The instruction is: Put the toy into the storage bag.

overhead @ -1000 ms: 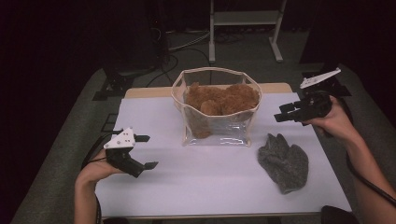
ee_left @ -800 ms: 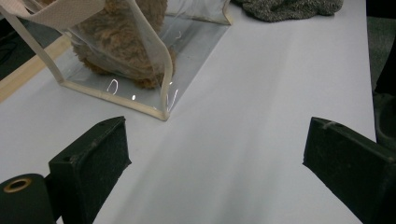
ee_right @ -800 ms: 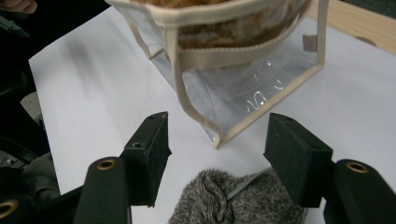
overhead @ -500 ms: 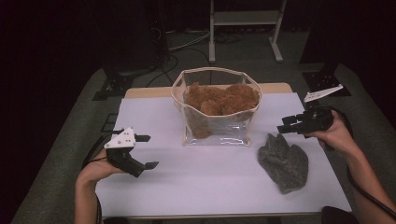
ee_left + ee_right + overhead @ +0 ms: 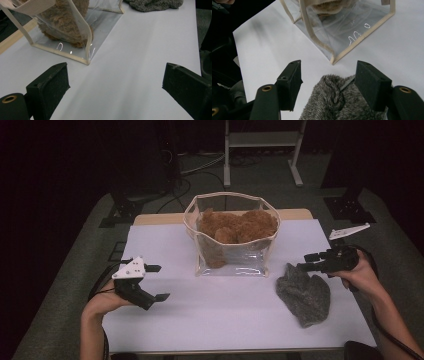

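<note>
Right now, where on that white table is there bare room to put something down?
The widest free patch is the near middle of the table, between the left tool and the grey furry cloth, in front of the clear bag. The far left corner is bare too. The right side is crowded: the right tool is there, over the cloth.

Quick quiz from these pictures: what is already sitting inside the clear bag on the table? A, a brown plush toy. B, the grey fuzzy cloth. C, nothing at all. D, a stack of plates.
A: brown fur of the plush toy shows through the clear bag, while the grey fuzzy cloth lies on the table outside it, under the open right gripper.
</note>
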The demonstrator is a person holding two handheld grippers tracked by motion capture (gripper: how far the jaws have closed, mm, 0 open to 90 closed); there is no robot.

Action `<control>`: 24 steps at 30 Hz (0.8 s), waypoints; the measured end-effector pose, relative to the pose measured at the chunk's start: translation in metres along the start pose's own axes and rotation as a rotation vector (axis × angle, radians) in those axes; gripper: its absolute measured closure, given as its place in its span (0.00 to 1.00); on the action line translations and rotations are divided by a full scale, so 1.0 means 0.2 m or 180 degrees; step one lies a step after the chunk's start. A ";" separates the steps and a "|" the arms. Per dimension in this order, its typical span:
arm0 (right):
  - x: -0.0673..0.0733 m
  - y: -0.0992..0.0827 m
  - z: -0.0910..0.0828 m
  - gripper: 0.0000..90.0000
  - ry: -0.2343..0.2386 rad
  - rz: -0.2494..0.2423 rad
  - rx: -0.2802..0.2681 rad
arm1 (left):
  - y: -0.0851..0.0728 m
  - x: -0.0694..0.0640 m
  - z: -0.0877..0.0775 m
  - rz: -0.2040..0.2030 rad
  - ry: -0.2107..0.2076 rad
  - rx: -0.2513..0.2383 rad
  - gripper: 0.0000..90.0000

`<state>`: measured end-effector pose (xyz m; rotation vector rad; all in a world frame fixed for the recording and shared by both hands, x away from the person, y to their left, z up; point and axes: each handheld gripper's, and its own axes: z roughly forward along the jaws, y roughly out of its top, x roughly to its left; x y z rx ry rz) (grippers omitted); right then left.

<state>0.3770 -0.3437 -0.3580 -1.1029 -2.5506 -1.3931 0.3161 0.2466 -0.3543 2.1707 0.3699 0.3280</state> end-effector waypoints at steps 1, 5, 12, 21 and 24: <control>0.00 -0.01 0.00 0.41 0.0004 0.0011 -0.0005 | 0.00 0.00 0.00 0.0001 -0.0001 0.0005 0.07; -0.01 -0.06 0.00 0.40 0.0006 0.0039 -0.0020 | 0.00 0.00 0.00 -0.0007 -0.0005 0.0006 0.07; -0.02 -0.14 0.00 0.39 0.0047 0.0126 -0.0071 | 0.00 0.00 0.00 -0.0011 -0.0010 0.0007 0.07; -0.02 -0.23 0.02 0.38 0.0101 0.0186 -0.0123 | 0.00 0.00 0.01 -0.0014 -0.0016 0.0023 0.07; -0.02 -0.26 0.03 0.37 0.0115 0.0185 -0.0139 | 0.00 0.00 0.02 -0.0015 -0.0012 0.0028 0.07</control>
